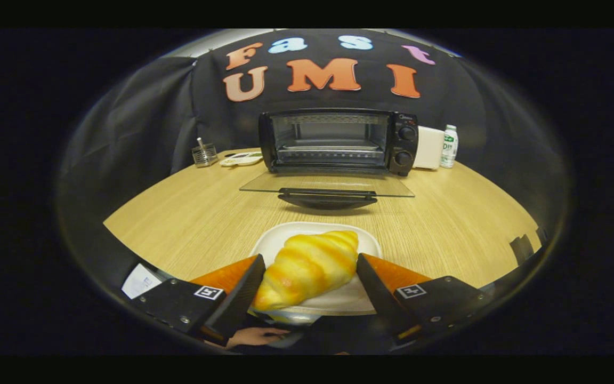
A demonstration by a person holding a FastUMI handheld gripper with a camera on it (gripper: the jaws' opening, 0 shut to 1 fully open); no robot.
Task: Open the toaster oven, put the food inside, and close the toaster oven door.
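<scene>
Tongs (307,266): two orange-and-black fingers (240,290) are reaching forward with a wide gap between them, one on each side of the croissant. Both inner faces are lying right against the pastry's flanks; whether they are pressing on it or only flanking it cannot be told.

Croissant (307,269): golden, glossy, lying at a slant between the fingers, its far end pointing toward the oven. It is sitting on the plate.

Plate (280,237): white, squarish with rounded corners, resting on the worktop directly under the tongs, its far rim showing beyond the croissant.

Hand (256,337): part of a person's hand is showing beneath the near edge of the plate, under the fingers.

Worktop (190,224): pale wood grain, carrying everything listed.

Toaster oven (339,141): black, standing beyond the plate at the far side of the worktop, cavity lit and rack visible, two knobs on its right-hand panel.

Oven door (328,188): glass, folded fully down and lying flat toward the tongs, its black handle at the near edge.

Mesh holder (204,154): small metal container standing left of the oven.

White box (428,148) and bottle (449,146): standing side by side just right of the oven.
</scene>
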